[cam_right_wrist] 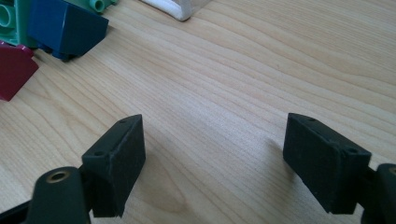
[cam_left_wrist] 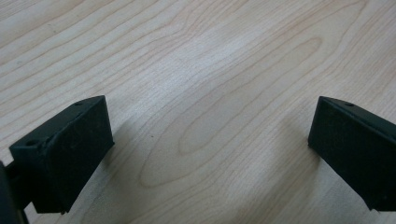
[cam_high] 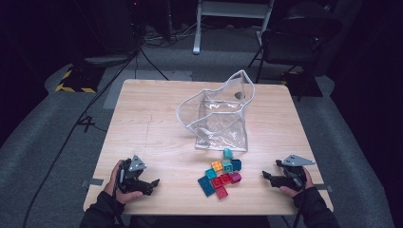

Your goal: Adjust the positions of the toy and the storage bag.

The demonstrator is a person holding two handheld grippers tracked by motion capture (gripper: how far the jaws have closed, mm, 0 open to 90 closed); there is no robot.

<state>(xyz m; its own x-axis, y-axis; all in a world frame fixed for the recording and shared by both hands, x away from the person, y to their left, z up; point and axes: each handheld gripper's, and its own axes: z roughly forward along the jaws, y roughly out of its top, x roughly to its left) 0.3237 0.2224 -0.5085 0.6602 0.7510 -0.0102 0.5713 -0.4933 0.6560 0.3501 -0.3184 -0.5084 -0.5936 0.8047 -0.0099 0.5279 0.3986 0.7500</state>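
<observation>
The surface (cam_high: pixel 157 123) was pale wood with wavy grain. The bag (cam_high: pixel 219 114) was clear with white edging. The blocks (cam_high: pixel 220 177) were teal, blue, red, orange and magenta. Both tongs (cam_left_wrist: pixel 210 140) (cam_right_wrist: pixel 212 161) were black.

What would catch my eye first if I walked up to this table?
Probably the clear plastic bag standing open near the middle of the wooden table, and the bright cluster of toy blocks lying just in front of it. A person's hands rest at the near edge, the left gripper and right gripper both open and empty either side of the blocks.
</observation>
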